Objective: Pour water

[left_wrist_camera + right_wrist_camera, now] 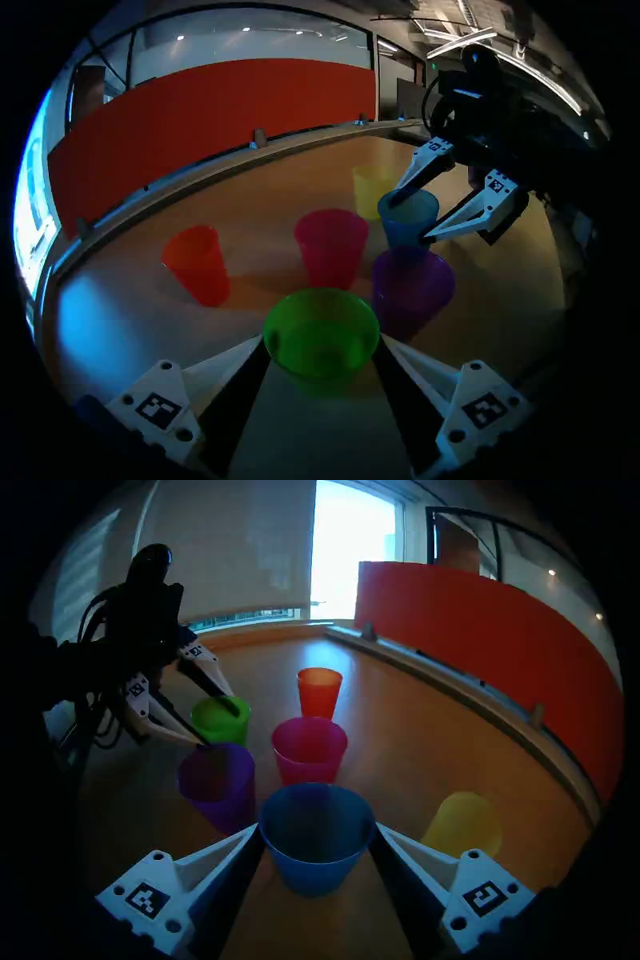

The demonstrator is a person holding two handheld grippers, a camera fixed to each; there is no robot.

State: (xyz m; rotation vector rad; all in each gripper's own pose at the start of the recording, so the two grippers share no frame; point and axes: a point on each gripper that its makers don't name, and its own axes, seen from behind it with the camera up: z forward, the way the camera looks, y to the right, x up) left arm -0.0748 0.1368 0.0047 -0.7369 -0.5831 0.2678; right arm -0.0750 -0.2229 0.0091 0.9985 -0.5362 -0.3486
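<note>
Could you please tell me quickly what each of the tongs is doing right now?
Left tongs: closed on the green cup.
Right tongs: closed on the blue cup.

The left hand-held gripper (322,342) has two white fingers (216,372) with black inner sides. Each finger has a square black-and-white marker (157,409) with little dark screws (166,366) around it. The right hand-held gripper (316,826) looks the same. Its body (484,112) is black and boxy, with thin black cables (427,100).
</note>
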